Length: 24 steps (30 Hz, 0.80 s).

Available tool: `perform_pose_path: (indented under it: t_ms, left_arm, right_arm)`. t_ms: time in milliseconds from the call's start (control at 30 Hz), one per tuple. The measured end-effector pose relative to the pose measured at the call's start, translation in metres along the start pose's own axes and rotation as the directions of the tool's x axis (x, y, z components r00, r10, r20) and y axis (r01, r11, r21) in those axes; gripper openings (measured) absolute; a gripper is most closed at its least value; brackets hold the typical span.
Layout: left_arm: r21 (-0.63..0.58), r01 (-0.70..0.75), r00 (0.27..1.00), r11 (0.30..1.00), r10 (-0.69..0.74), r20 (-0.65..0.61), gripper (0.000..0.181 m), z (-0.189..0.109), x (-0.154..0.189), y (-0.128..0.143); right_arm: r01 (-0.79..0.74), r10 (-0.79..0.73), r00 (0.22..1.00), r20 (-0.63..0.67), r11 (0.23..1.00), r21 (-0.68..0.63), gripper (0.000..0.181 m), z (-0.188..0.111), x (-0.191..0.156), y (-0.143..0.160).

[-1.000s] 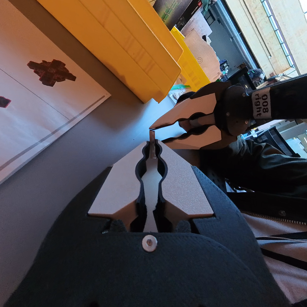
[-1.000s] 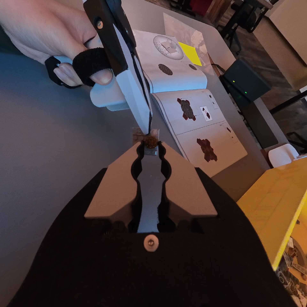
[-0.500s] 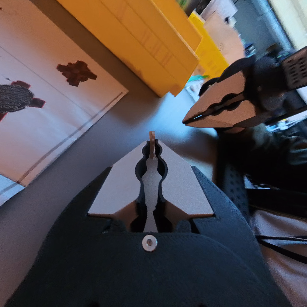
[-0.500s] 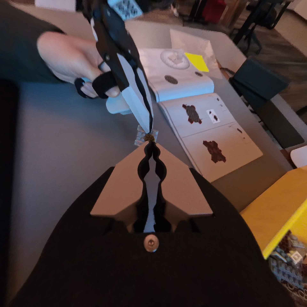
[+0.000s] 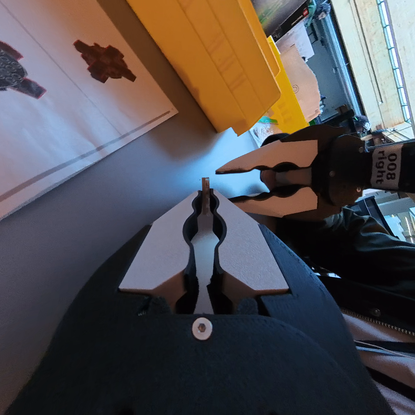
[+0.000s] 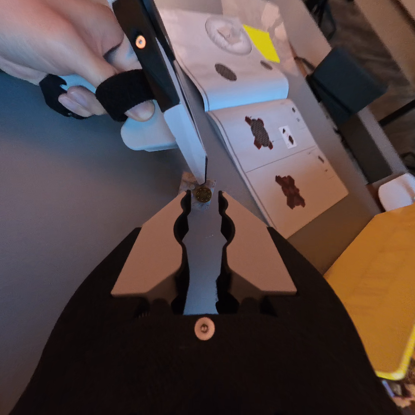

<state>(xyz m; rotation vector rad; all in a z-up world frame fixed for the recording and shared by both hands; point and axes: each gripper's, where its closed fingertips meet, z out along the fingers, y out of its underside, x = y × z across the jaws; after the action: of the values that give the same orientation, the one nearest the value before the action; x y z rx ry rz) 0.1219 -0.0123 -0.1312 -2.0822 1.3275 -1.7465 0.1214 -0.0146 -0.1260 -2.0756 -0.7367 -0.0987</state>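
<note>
Left gripper (image 5: 205,193) pinches a thin plate (image 5: 205,190) edge-on at its tips; it looks light, stiff, best held by its edges. Right gripper (image 6: 204,193), jaws apart and empty, frames the plate's round stud (image 6: 203,194).

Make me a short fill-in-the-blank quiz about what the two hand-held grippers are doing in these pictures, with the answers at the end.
1. The left hand-held gripper is shut on a thin grey ____.
2. A small round brass-coloured piece sits on the plate, just ahead of the ____ hand-held gripper.
3. The right hand-held gripper's jaws stand ____.
4. The bin beside the open booklet is coloured ____.

Answers: plate; right; open; yellow
</note>
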Motion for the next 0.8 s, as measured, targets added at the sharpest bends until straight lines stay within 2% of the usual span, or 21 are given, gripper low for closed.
perform_pose_path:
  t_ms: [167,367,600,800]
  left_arm:
    - [-0.020,0.013,0.999,1.000,-0.012,0.053,0.004,0.005,-0.008,0.006]
    - [-0.003,0.044,0.997,0.999,-0.044,0.062,0.004,0.004,-0.013,0.004]
    - [-0.008,0.031,0.997,0.999,-0.031,0.071,0.004,0.005,-0.013,0.004]
    - [-0.025,-0.035,0.995,0.999,0.037,0.095,0.004,0.006,-0.011,0.004]
  right_arm:
    - [-0.042,0.041,0.999,-0.018,0.996,-0.076,0.019,0.013,0.000,0.014]
    - [-0.135,0.137,0.990,0.016,0.988,-0.079,0.018,0.018,-0.004,0.014]
    - [-0.121,0.121,0.993,-0.004,0.989,-0.081,0.020,0.018,-0.001,0.014]
    - [-0.152,0.156,0.985,0.069,0.986,-0.067,0.018,0.018,-0.006,0.014]
